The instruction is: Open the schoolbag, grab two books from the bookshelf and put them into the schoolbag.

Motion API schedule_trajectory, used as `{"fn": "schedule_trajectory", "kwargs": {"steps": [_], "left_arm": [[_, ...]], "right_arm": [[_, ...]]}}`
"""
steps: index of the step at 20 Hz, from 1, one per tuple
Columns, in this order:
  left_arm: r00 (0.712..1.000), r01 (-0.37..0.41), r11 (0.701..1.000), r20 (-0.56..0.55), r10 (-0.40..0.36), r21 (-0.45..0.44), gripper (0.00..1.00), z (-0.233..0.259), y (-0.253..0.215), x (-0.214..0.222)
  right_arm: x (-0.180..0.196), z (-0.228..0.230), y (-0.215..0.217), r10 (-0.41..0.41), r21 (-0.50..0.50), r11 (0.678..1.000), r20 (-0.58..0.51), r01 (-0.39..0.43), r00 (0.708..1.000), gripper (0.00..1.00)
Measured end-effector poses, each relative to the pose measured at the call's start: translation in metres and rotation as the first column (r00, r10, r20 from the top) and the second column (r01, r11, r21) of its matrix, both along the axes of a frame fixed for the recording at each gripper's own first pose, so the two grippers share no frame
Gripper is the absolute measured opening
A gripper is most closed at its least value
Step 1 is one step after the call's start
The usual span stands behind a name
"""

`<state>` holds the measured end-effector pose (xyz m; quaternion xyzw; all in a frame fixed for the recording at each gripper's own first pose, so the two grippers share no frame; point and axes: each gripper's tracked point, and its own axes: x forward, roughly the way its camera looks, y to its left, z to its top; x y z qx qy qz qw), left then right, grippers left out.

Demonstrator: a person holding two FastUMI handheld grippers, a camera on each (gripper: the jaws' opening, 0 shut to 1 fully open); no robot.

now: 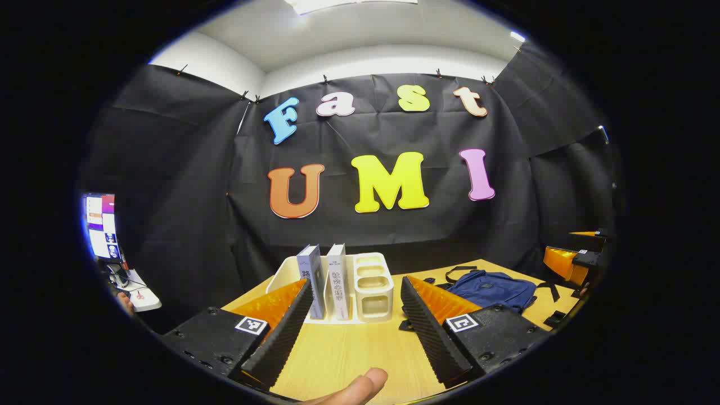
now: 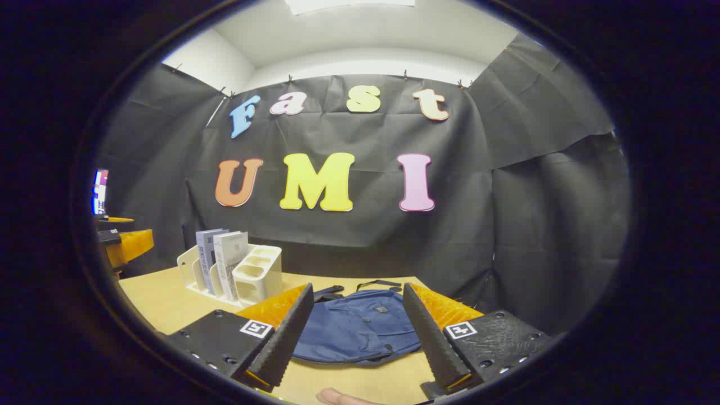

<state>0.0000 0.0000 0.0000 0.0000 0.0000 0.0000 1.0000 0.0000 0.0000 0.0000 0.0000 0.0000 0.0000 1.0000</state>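
A blue schoolbag (image 2: pixel 354 332) lies flat on the wooden table, zipped, right ahead of my right gripper (image 2: pixel 355 332), which is open and empty above the table. In the left gripper view the same schoolbag (image 1: pixel 490 288) lies to the right. Two books, a grey-blue book (image 1: pixel 312 278) and a white book (image 1: pixel 338 278), stand upright in a white bookshelf (image 1: pixel 371 292). My left gripper (image 1: pixel 355 329) is open and empty, pointing at the bookshelf from a short way off. The books (image 2: pixel 222 261) and bookshelf (image 2: pixel 259 275) stand at the left of the right gripper view.
The wooden table (image 1: pixel 349 354) runs under both grippers. Black cloth walls close in the back and sides. A monitor and small desk (image 1: pixel 104 230) stand off to the left. A fingertip (image 1: pixel 360 388) of the holding hand shows at the bottom edge.
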Motion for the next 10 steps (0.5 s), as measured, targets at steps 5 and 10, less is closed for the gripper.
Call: {"fn": "schedule_trajectory", "kwargs": {"steps": [5, 10], "left_arm": [[0.999, 0.012, 1.000, 0.034, -0.012, -0.024, 0.99, 0.009, 0.018, -0.006], [1.000, -0.006, 0.999, 0.017, 0.007, -0.031, 0.99, 0.002, 0.040, -0.005]], "right_arm": [[-0.003, -0.005, 0.020, -0.007, 0.016, 1.000, -0.043, 0.008, 0.999, 0.94], [-0.014, 0.008, 0.028, -0.013, -0.016, 1.000, -0.031, 0.012, 0.999, 0.95]]}}
